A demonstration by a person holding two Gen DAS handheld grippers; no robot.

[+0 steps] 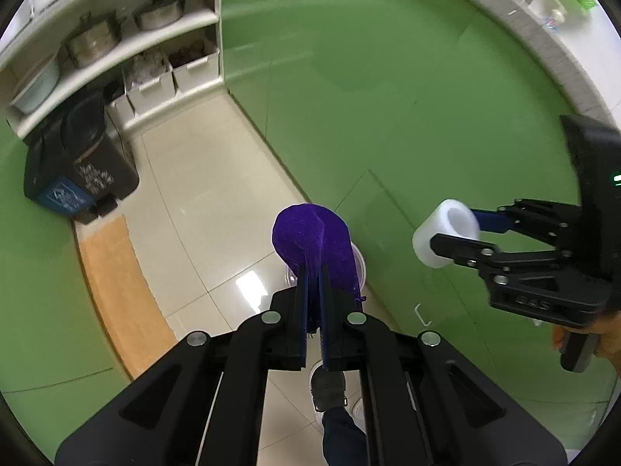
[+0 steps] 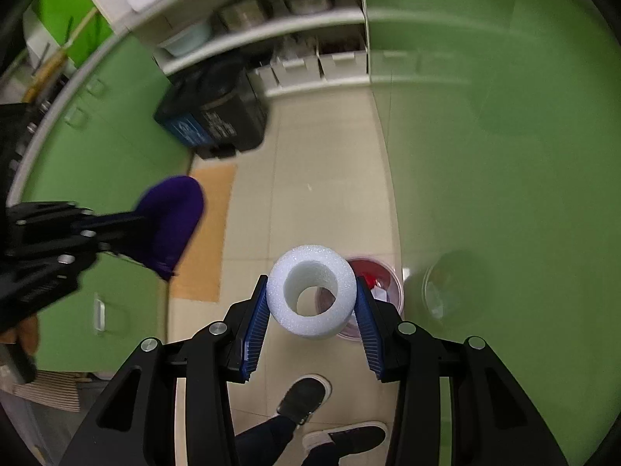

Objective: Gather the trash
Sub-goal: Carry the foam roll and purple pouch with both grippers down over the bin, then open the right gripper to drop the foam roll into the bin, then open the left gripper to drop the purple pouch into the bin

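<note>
My left gripper [image 1: 313,272] is shut on a purple cloth pouch [image 1: 310,239], held above the floor; the pouch also shows in the right wrist view [image 2: 170,221]. My right gripper [image 2: 312,297] is shut on a white foam ring [image 2: 311,297], which also shows in the left wrist view [image 1: 446,233]. Below both, on the floor, stands a small clear bin [image 2: 382,283] with red and white scraps inside; in the left wrist view its rim [image 1: 361,260] peeks from behind the pouch.
Green cabinet fronts [image 1: 388,97] line both sides of a narrow tiled floor [image 1: 194,178]. A black pedal bin [image 1: 81,163] stands by white shelves with pots [image 1: 93,39]. An orange mat [image 1: 116,287] lies on the floor. The person's shoes [image 2: 306,396] are below.
</note>
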